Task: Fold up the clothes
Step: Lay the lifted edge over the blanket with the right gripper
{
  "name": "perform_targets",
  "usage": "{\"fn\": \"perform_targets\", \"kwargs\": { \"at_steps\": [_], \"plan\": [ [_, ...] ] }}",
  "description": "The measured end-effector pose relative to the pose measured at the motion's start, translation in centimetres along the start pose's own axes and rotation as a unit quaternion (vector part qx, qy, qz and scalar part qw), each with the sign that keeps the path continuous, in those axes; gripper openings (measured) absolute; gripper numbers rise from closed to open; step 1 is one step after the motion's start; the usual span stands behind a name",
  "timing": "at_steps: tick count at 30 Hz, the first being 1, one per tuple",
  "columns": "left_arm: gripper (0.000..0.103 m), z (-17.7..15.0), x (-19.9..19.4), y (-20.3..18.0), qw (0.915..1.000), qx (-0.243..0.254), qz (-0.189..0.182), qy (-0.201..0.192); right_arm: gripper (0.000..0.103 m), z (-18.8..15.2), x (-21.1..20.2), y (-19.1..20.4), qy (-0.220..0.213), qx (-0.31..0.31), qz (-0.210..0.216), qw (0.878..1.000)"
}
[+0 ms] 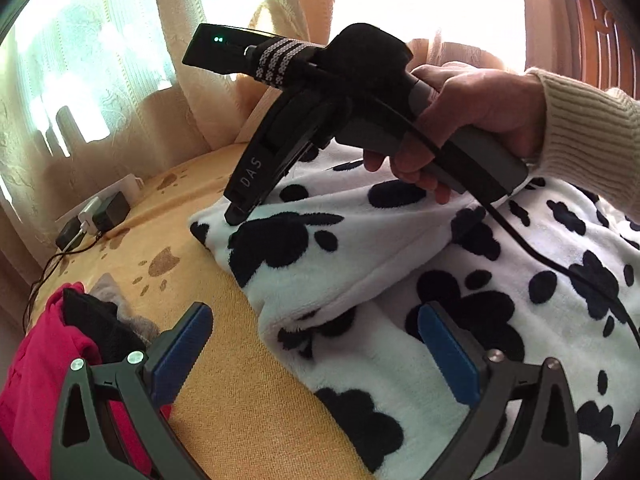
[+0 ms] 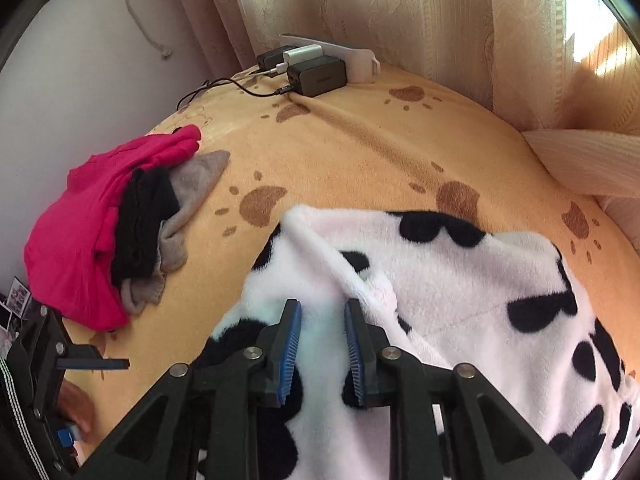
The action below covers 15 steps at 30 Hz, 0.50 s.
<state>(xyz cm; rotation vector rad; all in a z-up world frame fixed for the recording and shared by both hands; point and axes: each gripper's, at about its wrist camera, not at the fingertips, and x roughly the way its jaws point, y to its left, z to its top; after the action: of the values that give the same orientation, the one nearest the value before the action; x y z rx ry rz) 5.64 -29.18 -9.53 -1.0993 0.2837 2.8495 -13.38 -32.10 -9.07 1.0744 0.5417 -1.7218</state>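
Note:
A fluffy white garment with black cow spots (image 1: 400,264) lies on the yellow paw-print bed cover (image 1: 240,400), partly folded over itself. My left gripper (image 1: 316,344) is open and empty just above the garment's left edge. My right gripper (image 2: 322,344) has its jaws narrowly apart, pressed on a fold of the cow-spot garment (image 2: 460,280); the white fleece shows between its blue pads (image 2: 292,344). In the left wrist view the right gripper (image 1: 236,216) points down at the garment's folded corner, held by a hand in a cream sleeve.
A pile of pink, black and grey clothes (image 2: 112,232) lies on the bed cover (image 2: 360,140) to the left. Chargers and a white power strip (image 2: 320,64) with cables sit at the far edge by the curtains (image 2: 440,20). A striped cushion (image 2: 592,160) lies at the right.

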Motion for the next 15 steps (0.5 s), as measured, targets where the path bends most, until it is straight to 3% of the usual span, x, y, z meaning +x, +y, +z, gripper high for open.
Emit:
{"fn": "perform_targets", "kwargs": {
  "at_steps": [3, 6, 11, 15],
  "plan": [
    [0.103, 0.0, 0.0, 0.2, 1.0000, -0.010, -0.001, 0.001, 0.043, 1.0, 1.3, 0.0, -0.007, -0.006, -0.018, 1.000],
    [0.103, 0.0, -0.4, 0.3, 1.0000, -0.008, 0.005, -0.003, 0.043, 1.5, 1.7, -0.3, -0.009, 0.001, -0.016, 1.000],
    [0.103, 0.9, -0.9, 1.5, 0.9995, -0.025, 0.004, -0.019, 0.043, 0.0, -5.6, -1.6, -0.088, 0.033, -0.019, 0.995],
    [0.103, 2.7, -1.0, 2.3, 0.9973, -0.058, -0.027, -0.035, 0.043, -3.6, -11.0, -2.9, -0.115, 0.067, -0.039, 0.990]
  ]
}}
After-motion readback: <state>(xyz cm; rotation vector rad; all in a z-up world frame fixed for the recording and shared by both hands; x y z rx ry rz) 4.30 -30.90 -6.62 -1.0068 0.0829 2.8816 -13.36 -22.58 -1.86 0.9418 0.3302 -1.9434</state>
